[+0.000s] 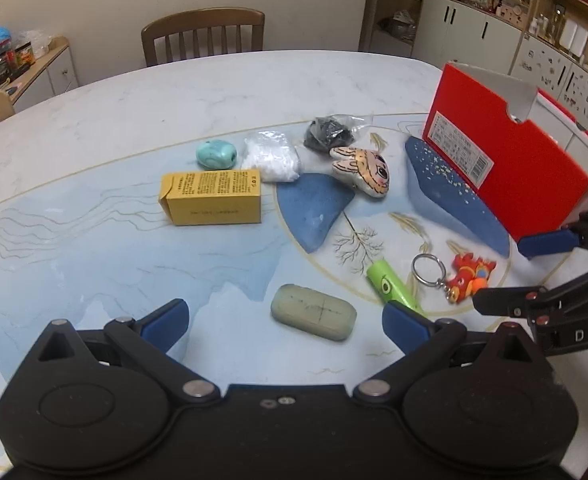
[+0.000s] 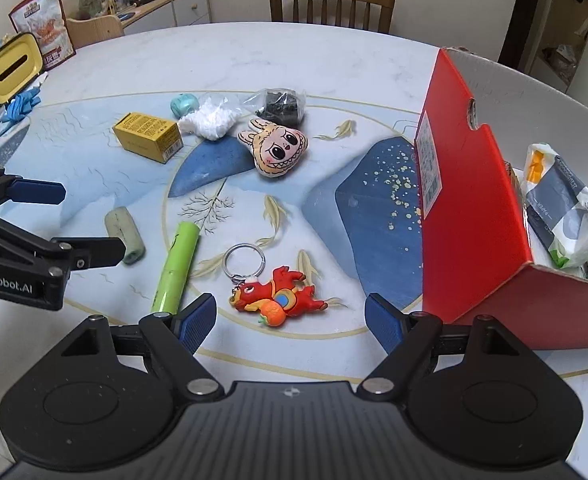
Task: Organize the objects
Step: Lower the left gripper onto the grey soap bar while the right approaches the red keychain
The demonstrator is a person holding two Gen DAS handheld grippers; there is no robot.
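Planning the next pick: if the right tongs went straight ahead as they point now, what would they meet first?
Most likely the red keychain figure, lying between and just ahead of the open right tongs; depth is uncertain.

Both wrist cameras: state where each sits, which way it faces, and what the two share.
Left wrist: on the left tongs, facing across the table over the soap; own open fingers below, right tongs at the right edge.
Right wrist: on the right tongs, over the keychain beside the red box; own open fingers below, left tongs at left.
Shared: soap, keychain, red box, yellow box.
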